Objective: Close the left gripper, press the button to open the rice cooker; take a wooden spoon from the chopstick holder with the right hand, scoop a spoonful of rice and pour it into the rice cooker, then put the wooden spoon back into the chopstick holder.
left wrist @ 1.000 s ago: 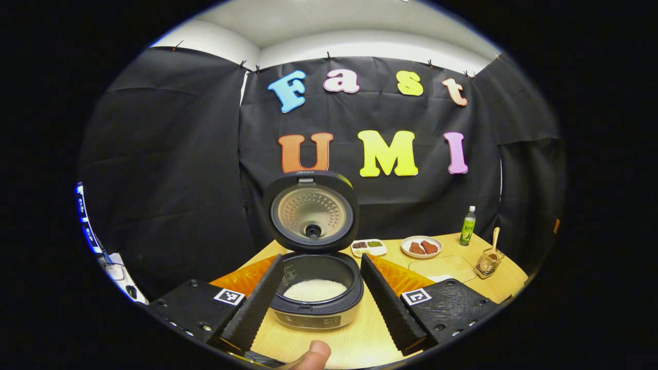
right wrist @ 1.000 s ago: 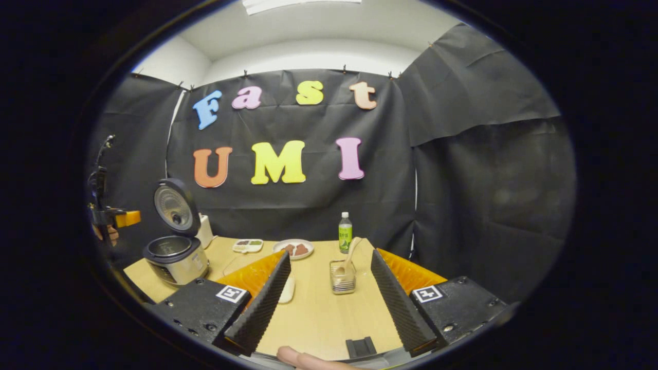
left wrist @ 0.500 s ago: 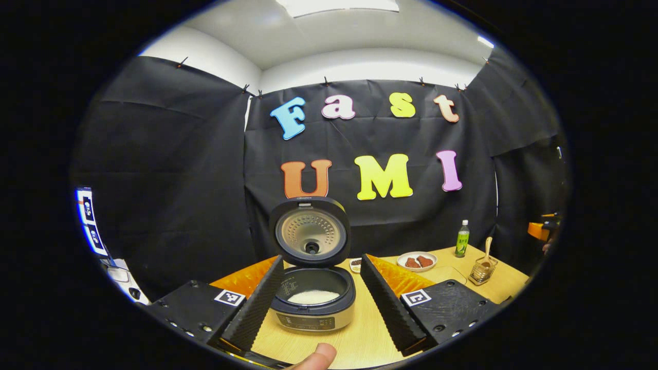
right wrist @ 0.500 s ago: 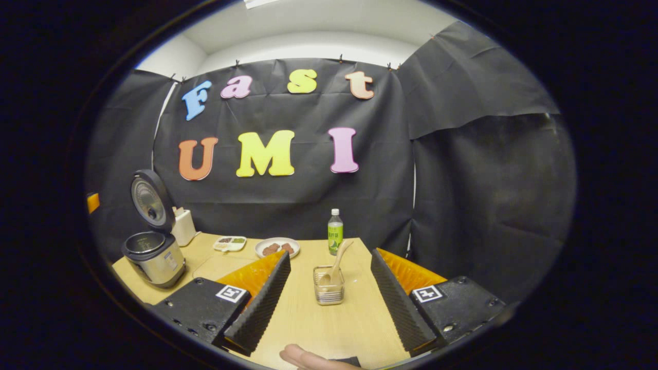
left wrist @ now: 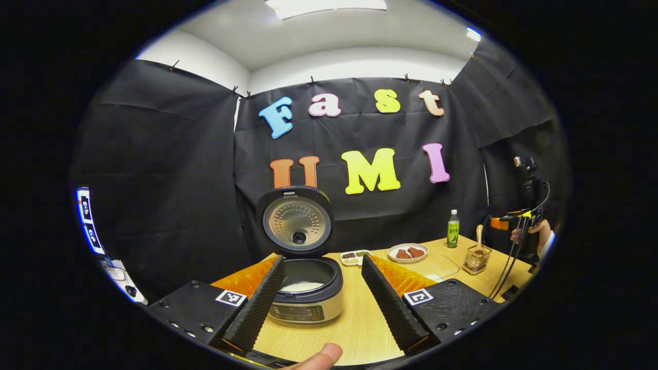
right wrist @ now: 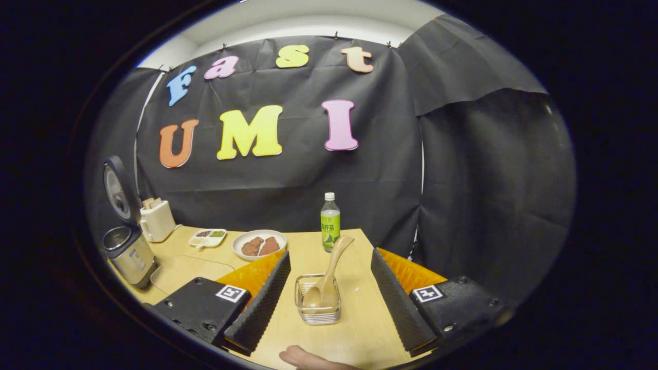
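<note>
Left gripper view: the left gripper (left wrist: 321, 295) sits at the bottom of the frame, fingers spread wide, nothing between the pads. The cooker (left wrist: 307, 295) stands on the table (left wrist: 360, 329) in the gap between the fingers, lower centre, apart from both. Its lid (left wrist: 295, 220) is up and upright, inner face toward the camera; white rice (left wrist: 302, 287) lies in the pot. A fingertip (left wrist: 318, 357) shows at the bottom edge.

Behind the cooker, right of centre: a small divided tray (left wrist: 354, 256), then a plate (left wrist: 407, 253) with brownish-red pieces, then a green bottle (left wrist: 453, 229) near the wall. Farther right the holder (left wrist: 475, 261) stands with the spoon (left wrist: 479, 242) upright in it. At the far right edge a hand (left wrist: 532, 235) holds the right gripper's handle, cables hanging down from it; it is near the holder but apart.

Right gripper view: the right gripper (right wrist: 329, 303) is open, jaws wide, empty. The holder (right wrist: 318, 306) stands on the table (right wrist: 360, 334) between the fingers, lower centre, touching neither. The spoon (right wrist: 327, 282) rests bowl-down in it, handle leaning up and to the right. Just behind is the bottle (right wrist: 330, 229); left of it the plate (right wrist: 259, 244) and the tray (right wrist: 207, 238). At the left edge the cooker (right wrist: 128, 254) stands with lid (right wrist: 117, 191) raised, a white toaster (right wrist: 157, 220) just beside it. A clear board (right wrist: 190, 270) lies flat between cooker and left finger. Nothing stands between the jaws and the holder.
</note>
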### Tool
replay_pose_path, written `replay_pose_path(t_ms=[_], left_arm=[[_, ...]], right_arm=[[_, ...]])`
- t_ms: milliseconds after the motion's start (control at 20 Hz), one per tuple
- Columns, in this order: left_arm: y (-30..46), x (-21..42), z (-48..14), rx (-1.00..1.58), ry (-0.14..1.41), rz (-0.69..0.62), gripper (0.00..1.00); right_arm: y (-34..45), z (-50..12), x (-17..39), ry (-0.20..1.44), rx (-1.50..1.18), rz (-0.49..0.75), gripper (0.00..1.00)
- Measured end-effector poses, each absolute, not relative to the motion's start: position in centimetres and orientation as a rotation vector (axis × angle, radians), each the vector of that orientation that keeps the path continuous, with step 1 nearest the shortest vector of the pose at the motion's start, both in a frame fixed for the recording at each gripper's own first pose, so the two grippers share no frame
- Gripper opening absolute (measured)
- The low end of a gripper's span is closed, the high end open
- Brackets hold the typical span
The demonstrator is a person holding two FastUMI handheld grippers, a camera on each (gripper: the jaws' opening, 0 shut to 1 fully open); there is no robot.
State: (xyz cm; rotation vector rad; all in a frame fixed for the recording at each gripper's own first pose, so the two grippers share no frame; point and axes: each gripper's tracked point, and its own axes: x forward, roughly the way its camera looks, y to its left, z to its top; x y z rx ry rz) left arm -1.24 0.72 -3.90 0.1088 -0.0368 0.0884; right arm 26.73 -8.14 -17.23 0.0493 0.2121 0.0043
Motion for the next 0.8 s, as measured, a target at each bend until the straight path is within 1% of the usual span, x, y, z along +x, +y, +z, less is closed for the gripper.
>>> replay_pose_path(t_ms=[200,400,550,600,700,750,800], left_arm=[[-0.2,-1.4,-2.3,0.113,-0.066,0.074,0.96],[-1.8,-1.6,-0.8,0.117,-0.082,0.025,0.96],[-2.7,-1.6,0.1,0.125,-0.097,-0.003,0.96],[-2.9,-1.7,0.2,0.131,-0.102,-0.007,0.96],[-3.3,-1.9,0.3,0.143,-0.115,-0.011,0.96],[-3.4,-1.9,0.1,0.152,-0.113,-0.01,0.96],[-3.2,-2.0,-0.1,0.157,-0.113,-0.002,0.96]], right_arm=[[-8.1,-20.7,31.2,0.279,0.06,0.007,1.0],[-7.6,-24.1,34.9,0.37,0.036,0.055,1.0],[-8.3,-25.6,36.8,0.408,0.04,0.048,1.0],[-8.7,-26.2,37.3,0.421,0.058,0.037,1.0],[-8.6,-27.3,38.2,0.459,0.132,0.057,1.0],[-8.3,-27.4,38.8,0.453,0.165,0.073,0.98],[-8.0,-27.2,39.4,0.443,0.181,0.102,0.91]])
